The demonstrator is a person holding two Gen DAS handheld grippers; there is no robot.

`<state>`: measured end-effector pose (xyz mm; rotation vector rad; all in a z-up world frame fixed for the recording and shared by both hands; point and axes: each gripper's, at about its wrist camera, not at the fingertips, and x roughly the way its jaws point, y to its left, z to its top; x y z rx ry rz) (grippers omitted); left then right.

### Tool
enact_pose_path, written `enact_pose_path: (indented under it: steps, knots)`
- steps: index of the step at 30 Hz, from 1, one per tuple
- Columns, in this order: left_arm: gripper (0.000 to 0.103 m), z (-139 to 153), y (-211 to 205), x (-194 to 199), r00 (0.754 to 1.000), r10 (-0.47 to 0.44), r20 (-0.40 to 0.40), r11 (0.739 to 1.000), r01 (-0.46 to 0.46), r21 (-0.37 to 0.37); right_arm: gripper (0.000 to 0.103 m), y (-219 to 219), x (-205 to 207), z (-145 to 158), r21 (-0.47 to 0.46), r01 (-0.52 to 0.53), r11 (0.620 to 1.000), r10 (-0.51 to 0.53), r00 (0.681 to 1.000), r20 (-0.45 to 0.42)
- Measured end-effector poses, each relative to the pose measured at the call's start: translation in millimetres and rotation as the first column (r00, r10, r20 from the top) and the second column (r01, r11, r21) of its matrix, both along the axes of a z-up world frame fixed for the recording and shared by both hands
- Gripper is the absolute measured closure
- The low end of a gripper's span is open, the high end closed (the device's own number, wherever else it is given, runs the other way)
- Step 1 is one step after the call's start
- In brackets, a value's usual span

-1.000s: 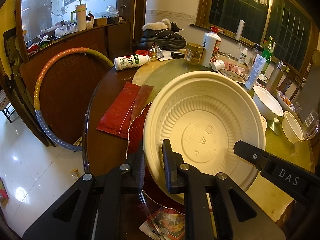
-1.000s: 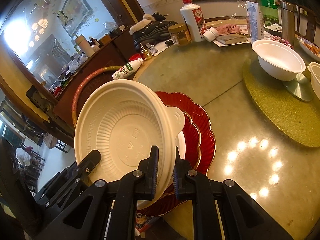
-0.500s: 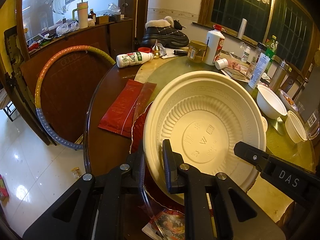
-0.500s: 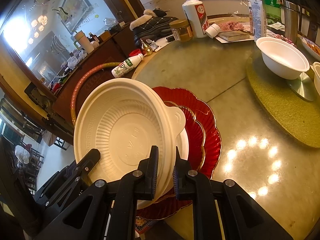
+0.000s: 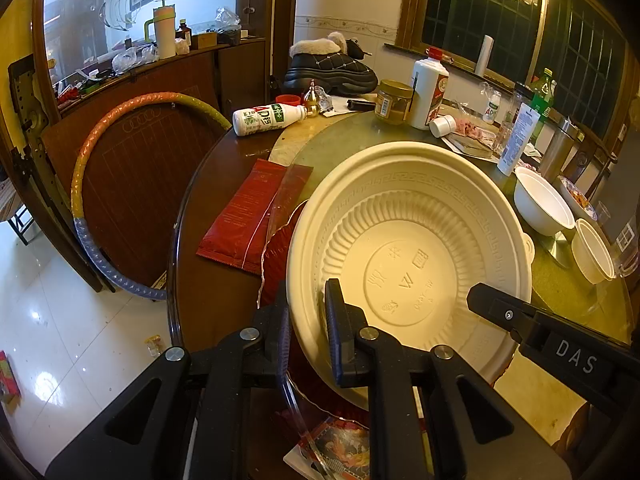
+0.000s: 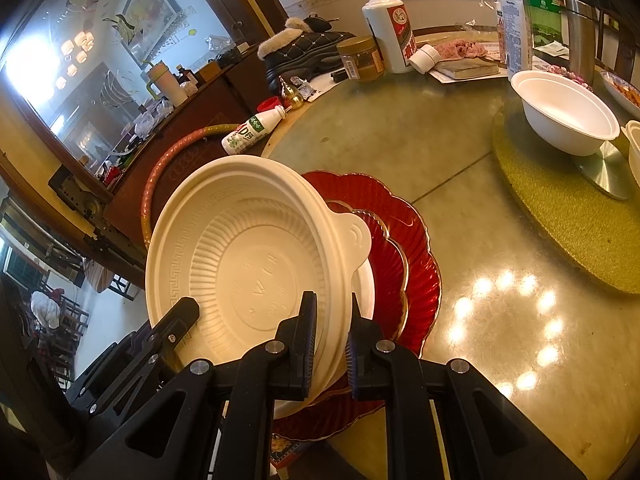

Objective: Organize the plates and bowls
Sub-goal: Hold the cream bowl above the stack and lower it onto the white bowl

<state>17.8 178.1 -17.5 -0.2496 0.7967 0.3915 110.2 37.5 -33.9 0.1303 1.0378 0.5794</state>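
Two grippers grasp one cream plastic bowl (image 5: pixel 408 248) by opposite edges of its rim. In the left wrist view, the left gripper (image 5: pixel 307 316) slants downward, fingers (image 5: pixel 335 320) clenched on the near rim; the bowl tilts above red plates (image 5: pixel 280 252). In the right wrist view, the right gripper (image 6: pixel 329 342) angles down likewise, fingers clamped on the bowl's wall, above the red plates (image 6: pixel 416 264) on the surface (image 6: pixel 460 200).

Glossy white tiled floor (image 5: pixel 48 320), dark wooden sideboard (image 5: pixel 192 80) below wide mirror (image 5: pixel 100 20), dark latticed windows (image 5: pixel 500 20), warm ceiling-light reflections.
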Motion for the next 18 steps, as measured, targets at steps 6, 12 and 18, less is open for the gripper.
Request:
enact_pose_path:
  steps: [6,12,18]
  knots:
    - [0.089,-0.1,-0.8,-0.2,1.000,0.000,0.001,1.000,0.000,0.004,0.090,0.2,-0.1,-0.3,0.001,0.001,1.000,-0.001,1.000,0.001]
    - [0.090,1.2,-1.0,-2.2,1.000,0.000,0.001,1.000,0.000,0.010,0.090,-0.1,-0.3,-0.3,0.000,0.001,1.000,-0.001,1.000,0.000]
    - [0.089,1.5,-1.8,-2.5,1.000,-0.001,0.001,1.000,0.001,0.017,0.090,-0.5,-1.0,0.7,-0.001,0.001,1.000,-0.001,1.000,-0.001]
